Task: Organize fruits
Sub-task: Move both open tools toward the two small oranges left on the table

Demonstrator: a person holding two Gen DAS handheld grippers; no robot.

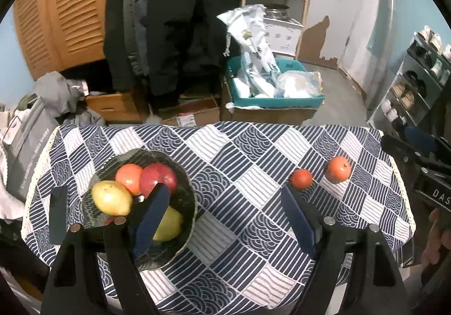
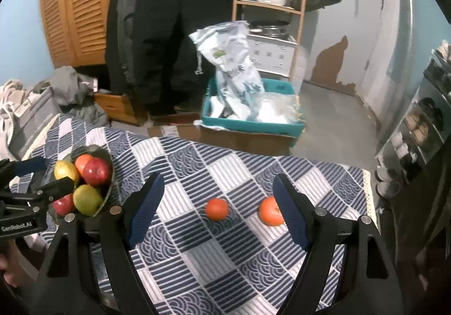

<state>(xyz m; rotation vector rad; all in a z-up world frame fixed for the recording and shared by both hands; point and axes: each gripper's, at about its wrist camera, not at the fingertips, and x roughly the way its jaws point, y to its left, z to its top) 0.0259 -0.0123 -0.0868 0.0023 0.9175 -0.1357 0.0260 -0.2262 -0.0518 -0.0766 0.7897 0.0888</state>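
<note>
A dark bowl [image 1: 186,193] at the table's left holds several fruits, among them a yellow one [image 1: 112,198], a red apple [image 1: 157,178] and a green-yellow one [image 1: 170,223]. My left gripper [image 1: 222,191] hangs open above the cloth, its left finger over the bowl, with nothing between the fingers. A small orange-red fruit [image 2: 216,208] and a larger one [image 2: 269,212] lie on the cloth to the right. My right gripper [image 2: 217,178] is open above them; the small fruit shows between its fingers, and the larger one is partly hidden by the right finger.
A blue-and-white patterned cloth [image 1: 239,160] covers the table. Beyond its far edge stand a teal crate of bags [image 1: 270,101], cardboard boxes and hanging dark coats [image 1: 169,19]. A clothes pile [image 1: 42,106] lies left and a shelf rack [image 1: 417,84] stands right.
</note>
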